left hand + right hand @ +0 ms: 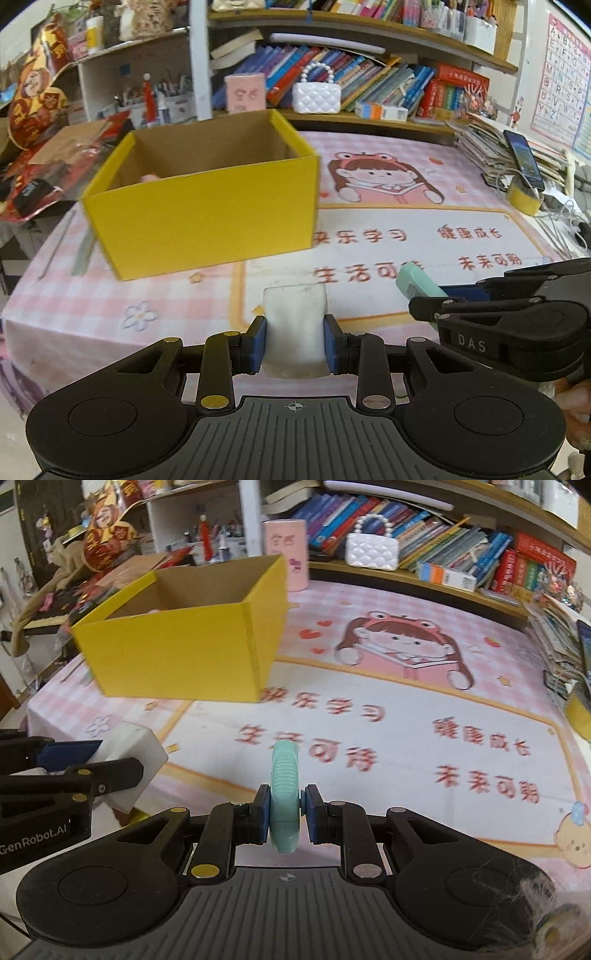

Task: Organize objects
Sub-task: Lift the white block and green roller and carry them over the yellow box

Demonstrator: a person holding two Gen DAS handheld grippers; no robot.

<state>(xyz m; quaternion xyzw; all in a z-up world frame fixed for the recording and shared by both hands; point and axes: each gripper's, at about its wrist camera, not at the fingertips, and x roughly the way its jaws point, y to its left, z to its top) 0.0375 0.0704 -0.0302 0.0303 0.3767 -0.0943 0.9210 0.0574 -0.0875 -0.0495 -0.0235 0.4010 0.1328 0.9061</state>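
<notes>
1. Yellow box (201,210) sits ahead-left of both grippers on the mat — nearer the left one.
2. Left gripper (294,330) clamps a white block (294,325).
3. Right gripper (284,808) pinches a teal case (283,794) — edge-on, long axis pointing boxward.

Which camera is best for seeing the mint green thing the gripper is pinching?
The right wrist view: the mint green thing sits dead centre, clamped in the right gripper, ridged edge facing the camera. The left wrist view shows only its tip, poking from the gripper at the right edge.
</notes>
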